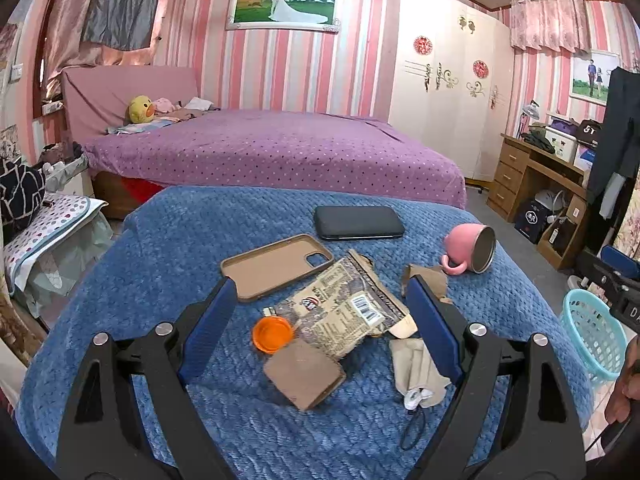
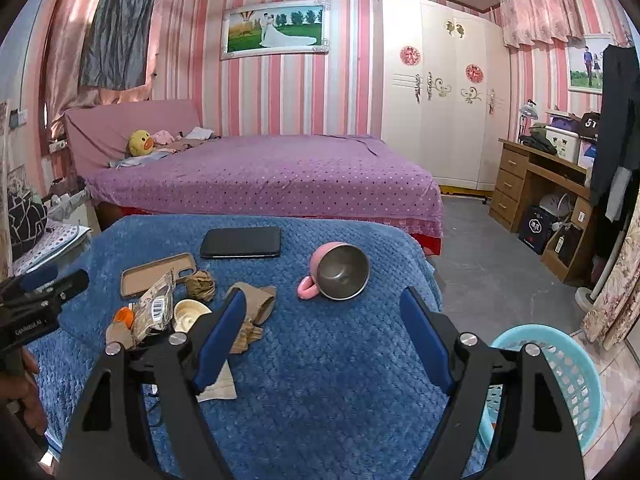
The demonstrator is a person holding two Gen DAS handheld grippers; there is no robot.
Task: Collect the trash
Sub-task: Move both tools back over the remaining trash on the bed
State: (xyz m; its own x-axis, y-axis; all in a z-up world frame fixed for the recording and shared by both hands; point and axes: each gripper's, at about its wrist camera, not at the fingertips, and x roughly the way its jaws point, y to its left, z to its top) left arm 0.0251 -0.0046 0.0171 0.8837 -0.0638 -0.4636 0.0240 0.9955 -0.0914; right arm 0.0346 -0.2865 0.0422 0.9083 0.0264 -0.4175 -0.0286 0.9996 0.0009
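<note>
Blue blanket (image 1: 168, 240) bears barcoded snack wrapper (image 1: 348, 300), printing unreadable

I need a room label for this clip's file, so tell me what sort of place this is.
A home bedroom, most likely. A bed with a purple dotted cover stands against the striped wall, a tall white wardrobe fills the corner, and a wooden desk sits beside it.

White "GenRobot.AI" stood on the left gripper (image 2: 30, 326). "5T" showed on a black bag (image 2: 589, 123). Snack wrapper (image 1: 348, 308) had a barcode, text unreadable.
</note>
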